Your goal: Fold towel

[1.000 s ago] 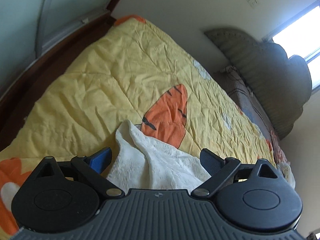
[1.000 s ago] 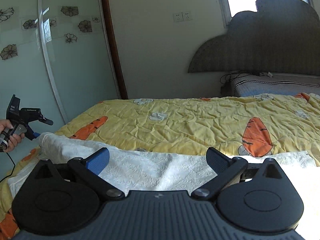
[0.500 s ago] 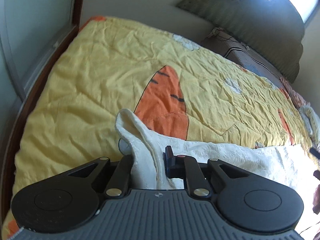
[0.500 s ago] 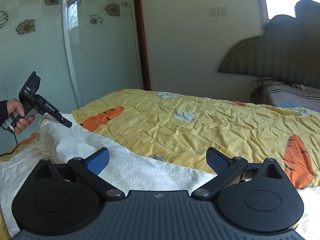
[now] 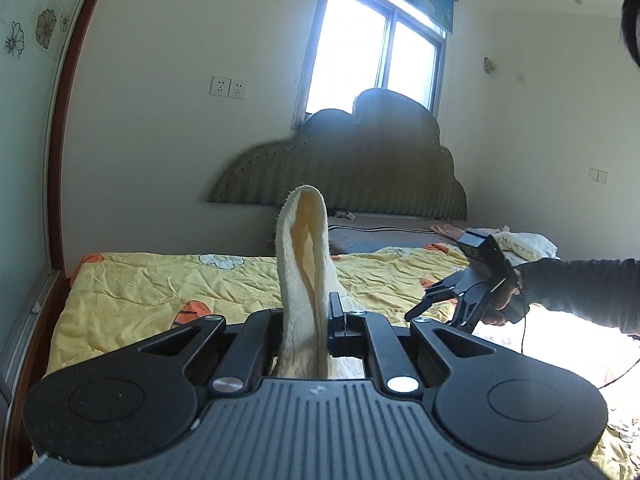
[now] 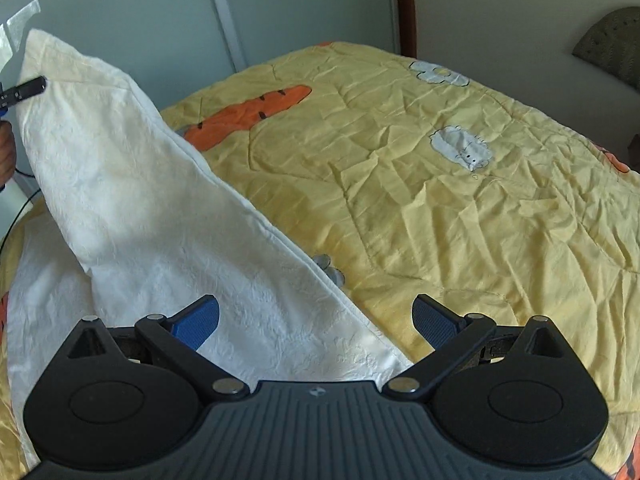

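Note:
A cream-white textured towel [image 6: 160, 208] lies on the yellow quilt, and its far left corner is pulled up into a peak. My left gripper [image 5: 308, 316] is shut on that corner; a folded flap of towel [image 5: 304, 248] stands up between its fingers. From the right wrist view, the left gripper [image 6: 38, 82] shows as a dark tip at the raised corner. My right gripper [image 6: 318, 320] is open just above the towel's near right corner, its blue pads apart and holding nothing. In the left wrist view, the right gripper [image 5: 420, 302] hangs open in a hand with a dark sleeve.
The bed has a yellow quilt [image 6: 440, 168] printed with orange carrots. A padded headboard [image 5: 360, 168] and a bright window [image 5: 376, 52] stand behind it. A glass sliding door [image 6: 160, 8] with a wooden frame runs along the left side. Bedding is piled at the far right [image 5: 524, 244].
My left gripper went from open to shut on the towel corner and raised it off the bed. My right gripper tipped down over the towel's near edge and stayed open.

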The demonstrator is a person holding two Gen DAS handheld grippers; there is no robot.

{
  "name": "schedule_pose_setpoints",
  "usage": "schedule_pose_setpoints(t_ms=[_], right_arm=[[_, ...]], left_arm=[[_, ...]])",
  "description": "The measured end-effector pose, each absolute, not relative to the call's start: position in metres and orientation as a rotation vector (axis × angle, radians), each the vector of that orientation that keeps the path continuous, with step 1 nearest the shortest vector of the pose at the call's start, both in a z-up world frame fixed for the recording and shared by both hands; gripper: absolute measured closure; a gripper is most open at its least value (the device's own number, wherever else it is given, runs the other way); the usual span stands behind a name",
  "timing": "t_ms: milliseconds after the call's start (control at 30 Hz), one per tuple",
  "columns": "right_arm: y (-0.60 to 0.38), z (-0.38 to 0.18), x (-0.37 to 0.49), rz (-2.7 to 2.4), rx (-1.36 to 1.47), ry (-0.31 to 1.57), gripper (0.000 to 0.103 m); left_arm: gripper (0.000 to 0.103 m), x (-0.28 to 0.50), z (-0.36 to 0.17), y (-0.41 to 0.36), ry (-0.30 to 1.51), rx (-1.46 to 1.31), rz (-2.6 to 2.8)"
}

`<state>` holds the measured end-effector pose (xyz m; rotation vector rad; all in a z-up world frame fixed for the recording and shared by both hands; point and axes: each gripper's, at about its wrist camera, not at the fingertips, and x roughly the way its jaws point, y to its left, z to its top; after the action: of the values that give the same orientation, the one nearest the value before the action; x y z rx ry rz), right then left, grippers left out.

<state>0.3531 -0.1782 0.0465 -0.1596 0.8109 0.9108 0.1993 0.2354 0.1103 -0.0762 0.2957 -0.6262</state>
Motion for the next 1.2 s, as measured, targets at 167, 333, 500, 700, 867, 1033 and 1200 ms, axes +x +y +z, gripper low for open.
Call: schedule_pose_setpoints(t_ms=[167, 333, 500, 700, 867, 1033, 1200], right_arm=[[-0.164, 0.036, 0.361, 0.954, -0.21, 0.881, 0.024], [-0.168, 0.048, 0.349, 0.94, -0.196, 0.872, 0.091], [-0.181, 0.087, 0.298, 0.936, -0.204, 0.765, 0.096], [-0.197, 0.107, 0.191, 1.03, -0.114, 0.691, 0.096], [-0.18, 0.063, 0.14, 1.0, -0.076, 0.773, 0.096], [-0.175, 0.052, 0.128, 0.947, -0.041, 0.772, 0.096], [-0.18, 0.071, 0.129, 0.925, 0.018, 0.701, 0.096]], left_arm=[[0.092, 0.187, 0.113, 0.237, 0.279, -0.103, -0.613], [0.092, 0.19, 0.108, 0.245, 0.313, -0.148, -0.578], [0.092, 0.188, 0.108, 0.262, 0.313, -0.24, -0.543], [0.084, 0.163, 0.105, 0.284, 0.354, -0.373, -0.518], [0.037, 0.131, 0.065, 0.303, 0.489, -0.564, -0.399], [0.014, 0.079, 0.048, 0.321, 0.544, -0.666, -0.295], [0.009, 0.024, 0.048, 0.33, 0.533, -0.781, -0.222]])
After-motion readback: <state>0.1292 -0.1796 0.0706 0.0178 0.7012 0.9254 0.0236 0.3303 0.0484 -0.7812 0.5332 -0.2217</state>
